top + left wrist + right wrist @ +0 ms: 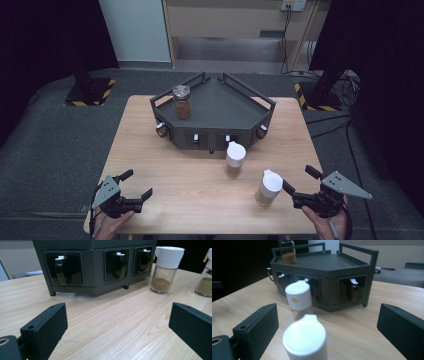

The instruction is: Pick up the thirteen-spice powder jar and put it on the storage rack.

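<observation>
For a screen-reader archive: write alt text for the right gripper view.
Two open black jaws frame a white-capped spice jar close up, a second capped jar behind it. Beyond them on the wooden table stands a dark rack, a brown-filled jar on its top.

Two shakers (235, 159) stand before the rack (214, 107).

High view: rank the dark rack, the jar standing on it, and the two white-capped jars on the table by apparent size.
1. Dark rack, by far the largest.
2. The two white-capped jars, one nearer the rack and one beside the right hand-held gripper: alike, unranked.
3. Jar on the rack: slightly smaller, but farther away, so unsure.
</observation>
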A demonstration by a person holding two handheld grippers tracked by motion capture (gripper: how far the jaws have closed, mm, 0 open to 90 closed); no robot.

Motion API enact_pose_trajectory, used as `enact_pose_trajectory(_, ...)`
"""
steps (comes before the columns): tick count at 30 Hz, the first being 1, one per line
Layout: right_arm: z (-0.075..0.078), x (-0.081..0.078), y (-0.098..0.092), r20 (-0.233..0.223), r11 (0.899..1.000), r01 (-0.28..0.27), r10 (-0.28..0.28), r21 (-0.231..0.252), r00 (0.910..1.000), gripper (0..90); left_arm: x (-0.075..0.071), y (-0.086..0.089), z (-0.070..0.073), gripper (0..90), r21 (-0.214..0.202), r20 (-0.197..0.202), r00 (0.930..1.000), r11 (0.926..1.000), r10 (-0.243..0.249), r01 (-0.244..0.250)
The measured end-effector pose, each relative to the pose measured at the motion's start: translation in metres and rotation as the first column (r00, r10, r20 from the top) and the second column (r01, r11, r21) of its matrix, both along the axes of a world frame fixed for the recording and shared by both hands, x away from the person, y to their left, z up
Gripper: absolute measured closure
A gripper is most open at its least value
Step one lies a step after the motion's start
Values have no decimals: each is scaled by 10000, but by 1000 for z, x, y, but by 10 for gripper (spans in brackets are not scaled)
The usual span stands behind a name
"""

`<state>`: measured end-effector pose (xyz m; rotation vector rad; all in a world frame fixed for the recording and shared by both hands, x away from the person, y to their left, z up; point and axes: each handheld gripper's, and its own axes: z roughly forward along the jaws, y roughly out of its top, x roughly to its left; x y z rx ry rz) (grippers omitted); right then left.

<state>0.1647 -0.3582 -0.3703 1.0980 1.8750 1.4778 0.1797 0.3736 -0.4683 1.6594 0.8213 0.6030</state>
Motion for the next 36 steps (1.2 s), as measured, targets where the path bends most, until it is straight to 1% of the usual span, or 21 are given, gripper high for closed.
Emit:
enact_pose_trajectory(8, 14, 18, 23, -34, 9990, -404, 403, -193, 9992, 42, 0, 0, 0, 9, -13, -13, 10000, 10000, -8, 8)
enact_pose_trajectory(12, 17, 26, 33, -46, 9982, -559, 559, -201, 9984, 43, 0, 0, 0, 9, -13, -31, 10000, 10000, -17, 17)
enact_pose_trajectory(16, 20, 32, 44, -5, 9981, -550, 550, -279, 9985, 42, 0, 0, 0, 9, -5, -27, 10000, 10000, -25, 25)
enact_pose_trajectory(20, 24, 41, 53, -166, 9977, -629, 625, -246, 9979, 43, 0, 0, 0, 9, -4, -30, 10000, 10000, -31, 31)
enact_pose_trajectory(27, 29, 53, 73, -256, 9969, -647, 636, -444, 9976, 44, 0, 0, 0, 10, 21, -25, 10000, 10000, -60, 60)
enact_pose_trajectory(33, 33, 65, 91, -480, 9959, -730, 704, -543, 9964, 45, 1, 0, 0, 10, 16, -19, 10000, 10000, -78, 78)
enact_pose_trajectory(36, 36, 71, 101, -528, 9945, -745, 708, -730, 9961, 48, 0, 0, 1, 10, 49, -4, 10000, 9999, -93, 93)
